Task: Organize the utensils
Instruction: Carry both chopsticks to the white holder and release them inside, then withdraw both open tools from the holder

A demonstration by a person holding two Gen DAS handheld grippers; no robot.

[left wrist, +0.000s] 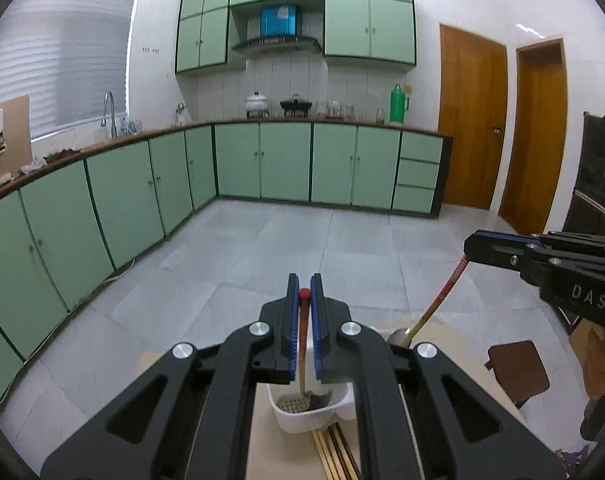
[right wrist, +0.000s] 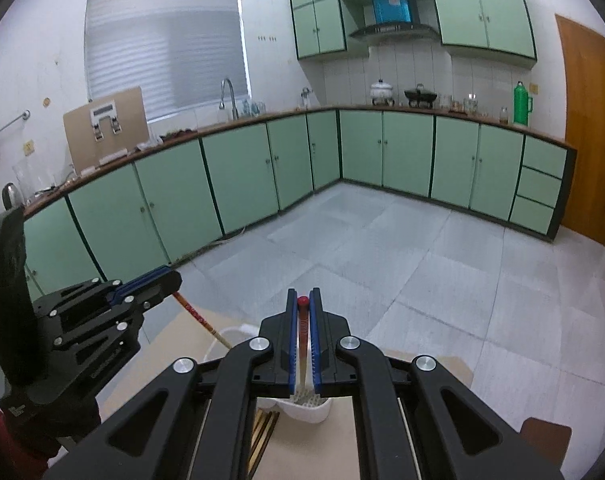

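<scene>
The left gripper (left wrist: pixel 304 292) is clamped on a red-tipped wooden-handled utensil (left wrist: pixel 302 344) whose lower end dips into the white holder (left wrist: pixel 302 416) at six o'clock. The right gripper (right wrist: pixel 303 304) pinches a second red-tipped utensil (right wrist: pixel 303 340), hanging over the same holder. A bundle of chopsticks (left wrist: pixel 334 452) lies on the table (left wrist: pixel 262 440) just beside the holder, toward five o'clock.

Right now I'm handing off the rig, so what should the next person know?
Left gripper: shut on the spatula, with its head down in the bin.
Right gripper: shut on the spoon, with its bowl end down at the bin.
Chopsticks: on the table beside the bin.
Done: neither utensil released yet.
Left: probably release both, then bin the chopsticks.
</scene>
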